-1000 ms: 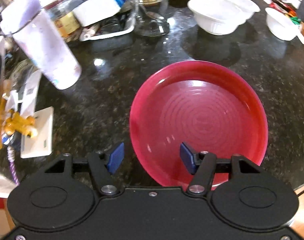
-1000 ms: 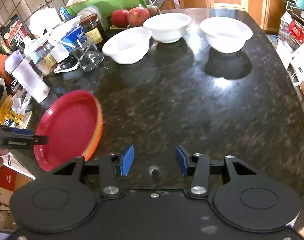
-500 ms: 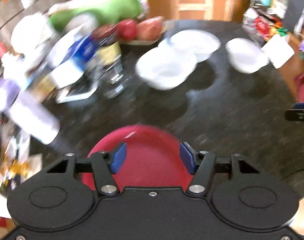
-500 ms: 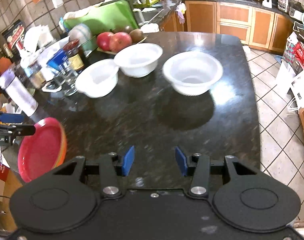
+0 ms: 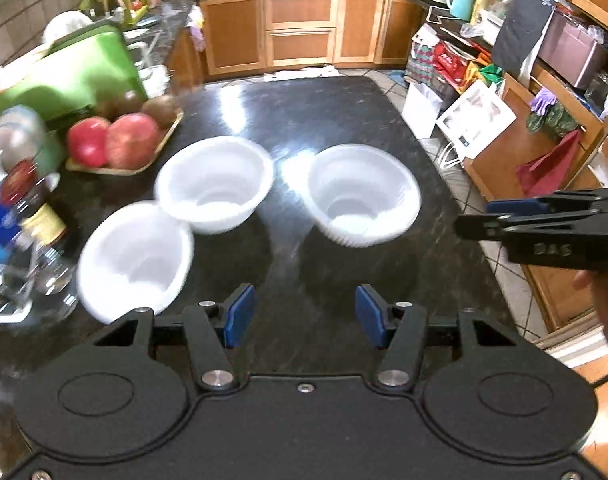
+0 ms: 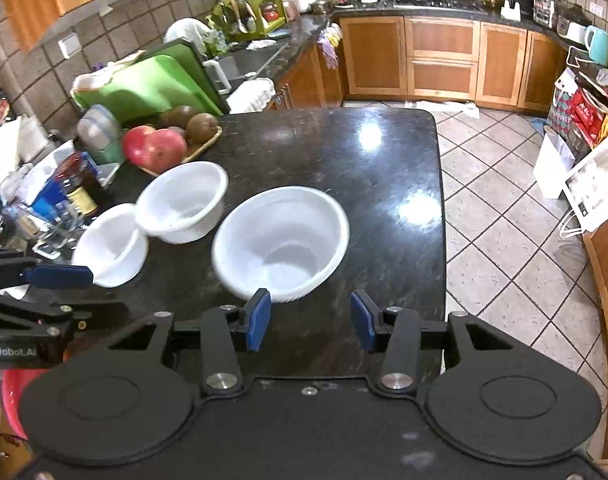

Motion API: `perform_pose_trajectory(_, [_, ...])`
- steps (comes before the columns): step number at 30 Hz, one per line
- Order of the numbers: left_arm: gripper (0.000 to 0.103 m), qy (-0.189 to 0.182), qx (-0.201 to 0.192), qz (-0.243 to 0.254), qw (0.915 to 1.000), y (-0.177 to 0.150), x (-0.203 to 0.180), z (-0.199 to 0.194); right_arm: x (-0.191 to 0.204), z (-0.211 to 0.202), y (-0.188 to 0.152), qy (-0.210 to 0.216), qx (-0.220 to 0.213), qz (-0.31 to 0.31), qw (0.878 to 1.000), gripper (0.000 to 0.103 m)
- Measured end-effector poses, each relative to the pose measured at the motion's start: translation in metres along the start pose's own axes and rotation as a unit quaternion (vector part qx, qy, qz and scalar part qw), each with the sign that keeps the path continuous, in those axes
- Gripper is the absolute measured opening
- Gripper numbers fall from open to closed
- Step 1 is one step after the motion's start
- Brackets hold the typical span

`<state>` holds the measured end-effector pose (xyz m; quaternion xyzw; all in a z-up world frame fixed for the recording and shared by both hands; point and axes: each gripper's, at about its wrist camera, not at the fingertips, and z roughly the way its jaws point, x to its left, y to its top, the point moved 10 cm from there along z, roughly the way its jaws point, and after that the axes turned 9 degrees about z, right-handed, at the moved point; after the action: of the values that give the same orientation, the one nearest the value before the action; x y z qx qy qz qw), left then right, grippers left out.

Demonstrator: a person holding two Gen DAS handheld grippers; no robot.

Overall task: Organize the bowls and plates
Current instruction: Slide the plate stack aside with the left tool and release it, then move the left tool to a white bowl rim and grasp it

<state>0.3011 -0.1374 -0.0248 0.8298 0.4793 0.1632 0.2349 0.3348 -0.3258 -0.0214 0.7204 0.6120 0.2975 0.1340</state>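
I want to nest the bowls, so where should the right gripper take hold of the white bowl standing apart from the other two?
Probably the near rim of the lone white bowl, with the right gripper coming down from above, one finger inside and one outside. The bowl stands upright with its mouth open, looks wider than the jaws' gap, and its near wall faces the gripper with bare countertop around.

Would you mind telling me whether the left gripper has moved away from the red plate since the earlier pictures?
Yes. The left gripper has left it, now facing the white bowls further along the counter.

White lettering "enRoboLAI", cut off at the frame's left edge, being shown on the left gripper [image 6: 52, 280] body at lower left, bottle label [image 6: 82, 199] lettering being left unreadable
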Motion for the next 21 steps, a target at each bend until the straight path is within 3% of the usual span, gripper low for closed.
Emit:
perform_pose_trajectory(10, [0.054, 0.005, 0.034, -0.066, 0.9973, 0.029, 0.002, 0.051, -0.017, 0.044, 0.033, 0.013, 0.005, 0.019, 1.0, 0.039])
perform_pose_trajectory(21, [0.05, 0.016, 0.053, -0.066, 0.9963, 0.043, -0.003, 0.085, -0.019, 0.083, 0.037, 0.015, 0.031, -0.003, 0.999, 0.029])
